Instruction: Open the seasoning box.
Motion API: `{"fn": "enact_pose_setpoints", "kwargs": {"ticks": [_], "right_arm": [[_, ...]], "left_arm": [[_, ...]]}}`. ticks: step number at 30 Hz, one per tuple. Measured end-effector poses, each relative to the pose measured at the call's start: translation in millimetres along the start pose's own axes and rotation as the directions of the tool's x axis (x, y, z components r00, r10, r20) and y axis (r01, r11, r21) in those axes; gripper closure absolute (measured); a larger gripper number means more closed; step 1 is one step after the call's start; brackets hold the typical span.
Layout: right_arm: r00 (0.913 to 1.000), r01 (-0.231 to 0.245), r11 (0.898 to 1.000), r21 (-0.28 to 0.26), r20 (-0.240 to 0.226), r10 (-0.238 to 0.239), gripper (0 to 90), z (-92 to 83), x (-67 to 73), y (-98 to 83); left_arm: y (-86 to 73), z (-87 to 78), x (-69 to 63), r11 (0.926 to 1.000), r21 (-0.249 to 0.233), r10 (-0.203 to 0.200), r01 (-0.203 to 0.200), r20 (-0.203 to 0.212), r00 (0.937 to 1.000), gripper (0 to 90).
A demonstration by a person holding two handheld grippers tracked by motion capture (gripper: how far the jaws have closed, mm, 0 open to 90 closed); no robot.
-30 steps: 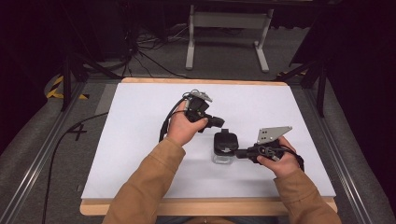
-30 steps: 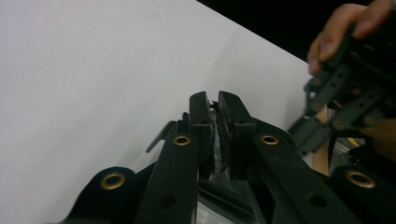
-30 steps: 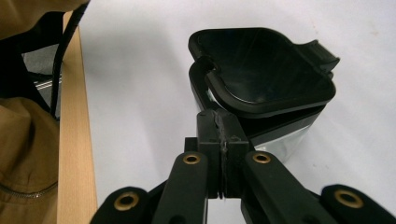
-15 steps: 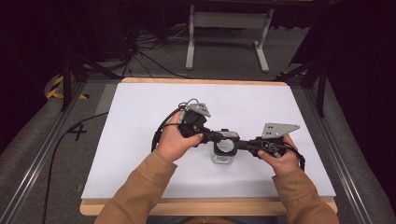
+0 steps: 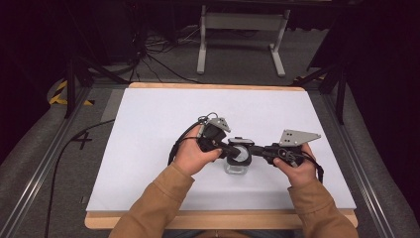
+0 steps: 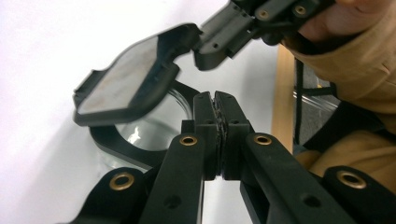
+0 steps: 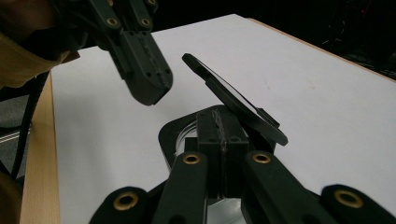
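One clear glass jar [image 5: 236, 166] sits on the white table [image 5: 148, 148], a bit toward 5 o'clock from the table's middle in the high view. It has one black collar [image 6: 109, 142] round its mouth and one black flip lid [image 6: 126, 79], so that's one jar, one lid, two grippers, two hands.

The lid is tipped up off the mouth. In the left gripper view it hangs at about 11 o'clock above the jar opening, hinged edge low, free edge high.

Left gripper [image 5: 229, 148] comes in from 9 o'clock of the jar. Its jaws are pressed together with no gap in its own view, right at the jar's rim, and I honestly can't tell if they pinch the collar or nothing at all.

Right gripper [image 5: 258, 150] comes in from 3 o'clock, jaws squeezed tight too. The lid's tab runs right along them, but whether they actually clamp it is hidden.

Left hand [image 5: 193, 156] and right hand [image 5: 297, 168] hold the handles, tan sleeves [image 5: 153, 203] below.
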State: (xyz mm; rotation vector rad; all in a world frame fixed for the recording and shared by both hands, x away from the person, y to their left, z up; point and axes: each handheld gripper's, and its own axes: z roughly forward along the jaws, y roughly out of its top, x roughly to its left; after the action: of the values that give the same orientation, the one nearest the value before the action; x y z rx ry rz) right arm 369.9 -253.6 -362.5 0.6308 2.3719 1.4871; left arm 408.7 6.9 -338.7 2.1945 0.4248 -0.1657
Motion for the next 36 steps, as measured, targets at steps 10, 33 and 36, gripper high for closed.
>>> {"fn": "enact_pose_setpoints", "kwargs": {"ticks": [10, 33, 36], "right_arm": [[1.0, -0.001, 1.0, -0.003, 0.002, 0.001, 89.7, 2.1, 0.9, -1.0], [0.9993, -0.026, 0.994, 0.105, -0.024, 0.029, 89.5, 14.9, 4.8, -15.7], [0.9992, -0.025, 0.994, 0.105, -0.028, 0.028, 89.4, 15.1, 4.8, -15.8]], "left_arm": [[5.3, -1.5, 7.7, 0.9996, -0.028, -0.001, -0.001, -0.056, 0.9984, 89.2], [22.0, -1.9, 42.1, 0.9854, -0.154, -0.089, 0.073, -0.095, 0.9915, 88.3], [22.3, -0.8, 45.6, 0.9838, -0.158, -0.101, 0.085, -0.095, 0.9904, 88.7]]}}
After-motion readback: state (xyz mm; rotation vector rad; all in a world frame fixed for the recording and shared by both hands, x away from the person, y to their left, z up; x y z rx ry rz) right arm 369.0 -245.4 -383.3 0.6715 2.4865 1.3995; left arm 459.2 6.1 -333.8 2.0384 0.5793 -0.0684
